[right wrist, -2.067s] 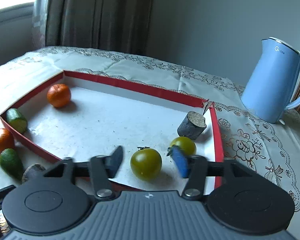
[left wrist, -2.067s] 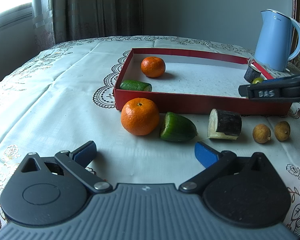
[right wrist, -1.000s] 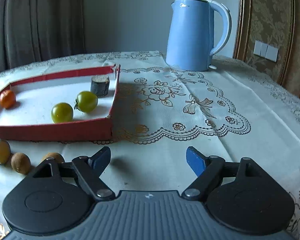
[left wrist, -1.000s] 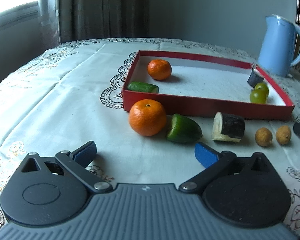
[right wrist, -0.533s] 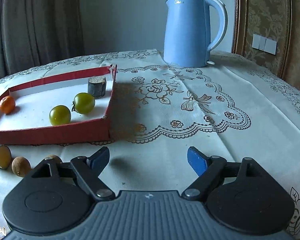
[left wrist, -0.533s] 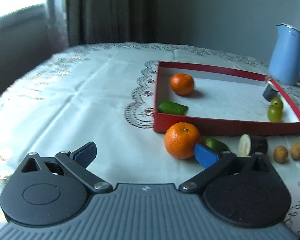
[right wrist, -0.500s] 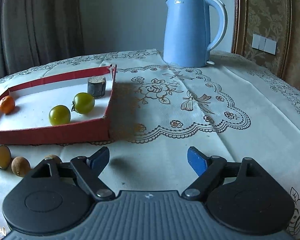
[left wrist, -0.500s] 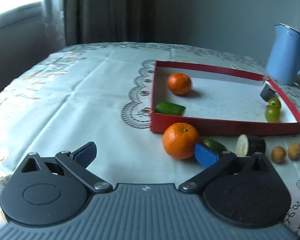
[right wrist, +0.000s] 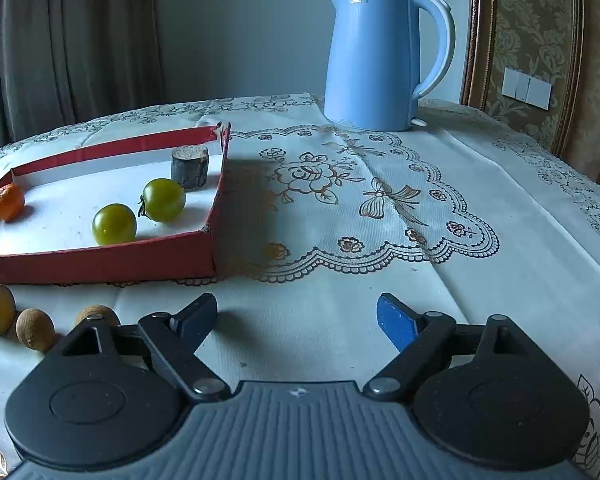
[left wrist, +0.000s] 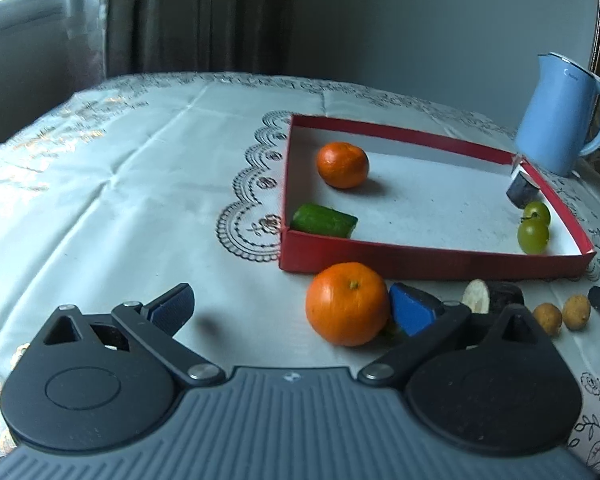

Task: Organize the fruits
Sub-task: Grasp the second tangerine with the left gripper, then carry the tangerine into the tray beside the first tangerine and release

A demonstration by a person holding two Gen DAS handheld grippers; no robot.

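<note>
We see our left gripper [left wrist: 290, 308] with its fingers spread wide and nothing held between them. A big orange [left wrist: 347, 303] sits on the tablecloth [left wrist: 140, 184] just in front of the red tray [left wrist: 420, 260]. It is between the two fingers, right up by the blue pad [left wrist: 410, 308] on the right side; we cannot tell if they touch. Its little stem spot points up and a bit toward us.

Inside the tray a smaller orange [left wrist: 343, 164] sits near the far left corner. A green cucumber piece [left wrist: 324, 220] lies in the near left corner, with its long side running left to right along the front wall and its cut end pointing right. Two green tomatoes [left wrist: 534, 226] sit close together by the right wall, and a dark stump piece [left wrist: 522, 192] stands just behind them.

Outside the tray, a dark cut piece [left wrist: 492, 300] lies on its side with its pale cut face turned left. Two small brown round fruits [left wrist: 562, 314] lie side by side to its right.

Our right gripper [right wrist: 296, 320] is also spread wide and holds nothing. It hangs over bare cloth to the right of the tray. A blue kettle [right wrist: 376, 56] stands far back on the table.
</note>
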